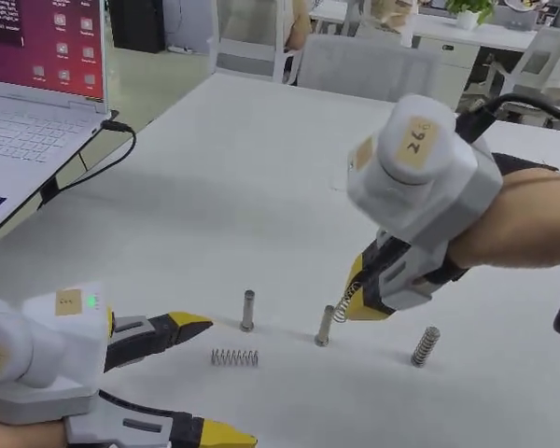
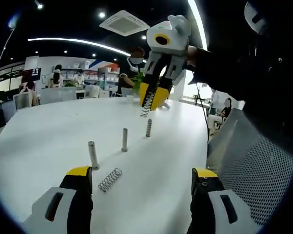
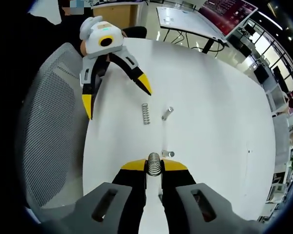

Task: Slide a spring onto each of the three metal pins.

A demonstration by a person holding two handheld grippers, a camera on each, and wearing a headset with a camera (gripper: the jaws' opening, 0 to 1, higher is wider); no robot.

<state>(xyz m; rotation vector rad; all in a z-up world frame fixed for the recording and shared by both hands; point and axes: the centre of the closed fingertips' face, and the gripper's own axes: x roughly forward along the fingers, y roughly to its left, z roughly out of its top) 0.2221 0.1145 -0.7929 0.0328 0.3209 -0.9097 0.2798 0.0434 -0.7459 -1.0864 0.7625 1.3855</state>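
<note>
While the right hand-held gripper (image 3: 154, 166) pinches a spring (image 1: 344, 301) just above the middle pin (image 1: 325, 325), the left hand-held gripper (image 2: 141, 173) gapes wide, empty.

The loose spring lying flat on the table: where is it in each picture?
Head view: spring low centre, by the leftmost pin.
Left gripper view: spring low, left of centre.
Right gripper view: spring near centre.
Shared landmark: that pin beside it.
</note>
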